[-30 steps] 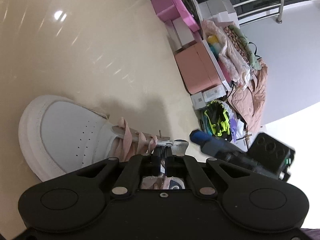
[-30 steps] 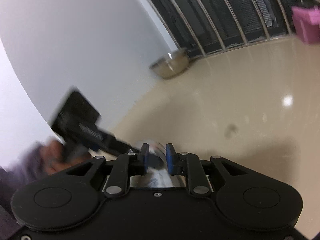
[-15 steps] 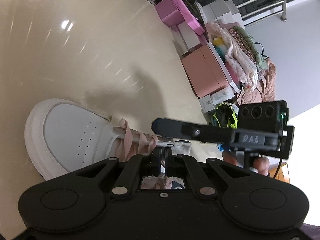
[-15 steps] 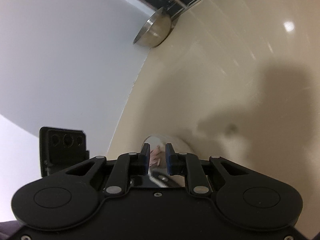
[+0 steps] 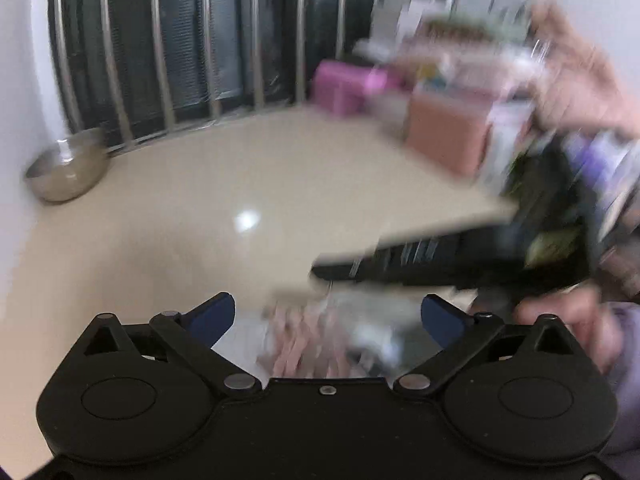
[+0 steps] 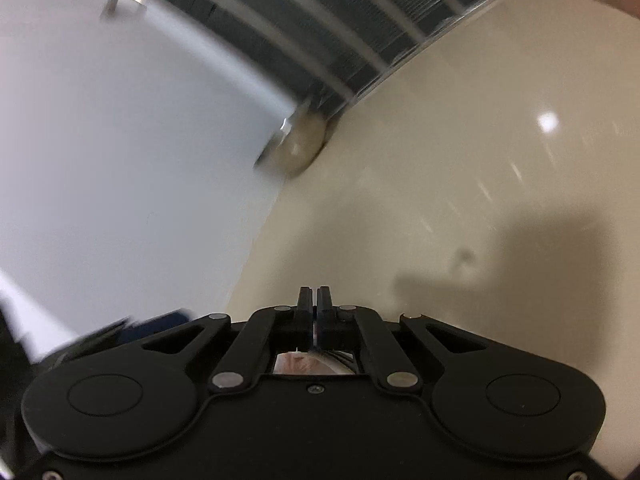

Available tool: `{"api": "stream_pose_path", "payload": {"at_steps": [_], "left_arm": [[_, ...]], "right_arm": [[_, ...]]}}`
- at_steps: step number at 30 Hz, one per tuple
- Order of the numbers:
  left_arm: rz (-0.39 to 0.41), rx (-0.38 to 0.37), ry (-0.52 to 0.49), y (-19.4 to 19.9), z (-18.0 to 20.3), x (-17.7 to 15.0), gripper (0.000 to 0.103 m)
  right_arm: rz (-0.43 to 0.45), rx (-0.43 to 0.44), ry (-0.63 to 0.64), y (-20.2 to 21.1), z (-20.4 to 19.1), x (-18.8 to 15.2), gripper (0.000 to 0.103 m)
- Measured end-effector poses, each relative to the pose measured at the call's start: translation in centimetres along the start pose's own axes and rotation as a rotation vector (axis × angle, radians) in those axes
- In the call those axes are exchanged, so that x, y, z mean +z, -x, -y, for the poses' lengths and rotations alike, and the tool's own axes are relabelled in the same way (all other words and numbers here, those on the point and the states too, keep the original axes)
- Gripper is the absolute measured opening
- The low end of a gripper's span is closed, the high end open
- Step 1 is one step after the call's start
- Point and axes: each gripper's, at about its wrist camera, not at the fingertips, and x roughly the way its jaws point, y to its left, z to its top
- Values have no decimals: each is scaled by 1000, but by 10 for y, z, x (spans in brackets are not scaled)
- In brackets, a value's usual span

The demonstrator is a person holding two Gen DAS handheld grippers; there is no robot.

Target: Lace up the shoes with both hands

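Observation:
The white shoe with pink laces (image 5: 308, 344) lies blurred just below my left gripper (image 5: 328, 316), whose blue pads (image 5: 212, 316) stand wide apart with nothing between them. My right gripper (image 5: 324, 270) reaches in from the right over the laces, held by a hand (image 5: 568, 320). In the right wrist view the right gripper (image 6: 314, 300) is shut, and a thin pale sliver of lace shows between its fingers. A bit of pink lace (image 6: 296, 362) shows under its frame. The left gripper (image 6: 152, 324) is a dark blur at the lower left.
A metal bowl (image 5: 66, 172) sits by the wall and the railing (image 5: 160, 40), and appears again as the bowl (image 6: 296, 148). Pink boxes (image 5: 344, 88), a salmon box (image 5: 448, 140) and a heap of clothes line the right side. The cream floor (image 5: 200, 208) is glossy.
My left gripper has let go of the lace, opened wide and swung up towards the railing. My right gripper has shut over the laces.

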Motion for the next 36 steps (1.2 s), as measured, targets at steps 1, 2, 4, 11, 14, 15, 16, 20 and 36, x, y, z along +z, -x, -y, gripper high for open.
{"api": "stream_pose_path", "payload": {"at_steps": [1,2,4,11,14,15,16,20,36], "left_arm": [[-25,19,7,-6,5,-4,98],[-45,30,18,-11,6,-9,95],[-59,71,20,-18,7,-20,96],[-12,113,83,1,-20,-39,96],[-11,199,81,16,-36,-43,92],[-10,212,98,20,-42,-44,82],[-7,219,121,23,-48,-45,76],[43,196,274,34,-58,-50,49],[98,245,200,26,-36,-64,29]], "right_arm": [[36,-4,-17,3,1,-5,0],[72,-8,-34,7,2,-11,0],[145,-15,-67,13,5,-21,0],[330,-163,-38,54,15,-31,0],[244,-110,-42,66,30,-19,1],[215,-79,-27,67,27,-19,2],[185,-46,-12,66,24,-20,3],[111,47,3,41,8,-23,35],[343,-155,-133,50,33,-17,0]]}}
